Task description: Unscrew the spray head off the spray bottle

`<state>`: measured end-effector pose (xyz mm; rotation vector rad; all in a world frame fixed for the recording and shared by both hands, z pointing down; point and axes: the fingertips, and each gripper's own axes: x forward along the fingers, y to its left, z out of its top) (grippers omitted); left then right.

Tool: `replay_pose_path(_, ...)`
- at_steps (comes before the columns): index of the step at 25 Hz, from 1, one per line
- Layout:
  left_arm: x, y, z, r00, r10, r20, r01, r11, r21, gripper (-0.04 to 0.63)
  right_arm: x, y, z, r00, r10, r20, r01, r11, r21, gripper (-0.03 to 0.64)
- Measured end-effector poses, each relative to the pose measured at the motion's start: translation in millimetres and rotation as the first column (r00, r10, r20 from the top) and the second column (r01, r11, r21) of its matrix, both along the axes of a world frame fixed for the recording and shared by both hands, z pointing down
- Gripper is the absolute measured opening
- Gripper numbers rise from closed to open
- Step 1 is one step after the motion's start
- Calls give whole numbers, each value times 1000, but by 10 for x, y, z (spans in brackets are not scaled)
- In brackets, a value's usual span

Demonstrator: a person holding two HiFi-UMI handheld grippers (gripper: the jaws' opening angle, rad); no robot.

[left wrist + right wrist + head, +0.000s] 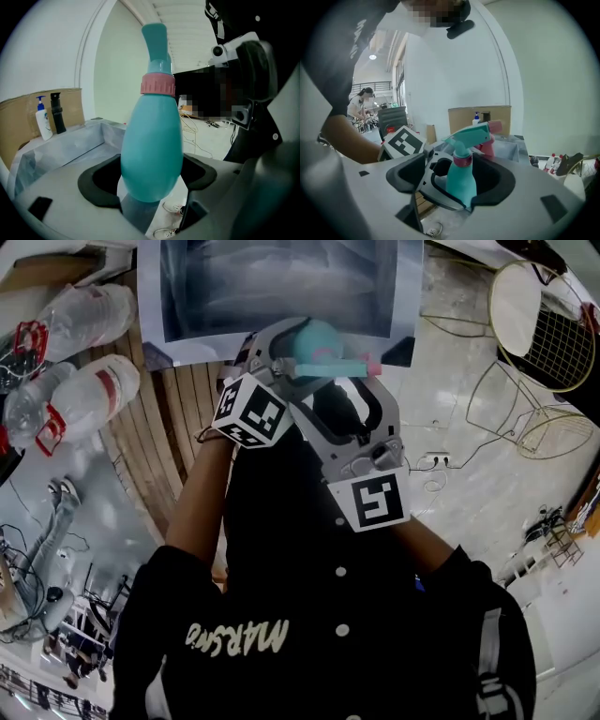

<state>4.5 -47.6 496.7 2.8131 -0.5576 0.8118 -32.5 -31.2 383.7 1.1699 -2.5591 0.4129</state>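
Teal spray bottle (152,145) pinched at its belly by left gripper (149,180); right gripper (452,177) spread wide around it, spray head (471,134) on.

— What sort of place is this?

— A big open work hall, not a home. Pale polished stone floor (450,381), a white power strip with trailing cables (438,461), round gold wire-frame furniture (539,324).

— Anything more?

— Large clear plastic water jugs with red handles (94,395), a brown cardboard box (23,117), a person standing at a far bench (358,110), an upper-level railing (370,85).
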Motion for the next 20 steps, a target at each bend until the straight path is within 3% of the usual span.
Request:
replay_pose_path(6,-10,1,6,1000,4,13,-4,1000,-3,402,-68,-116,-6,1000,14,17,-14,1000,10,322)
replay_pose_path(15,-45,54,105,999,11,47,-10,1000,-8,402,-132,-236,37,1000,14,-28,-12,999,42,322)
replay_pose_path(20,45,19,-6,1000,1,22,-1,1000,2,402,-127,-301,56,999,2,-53,1,998,67,290)
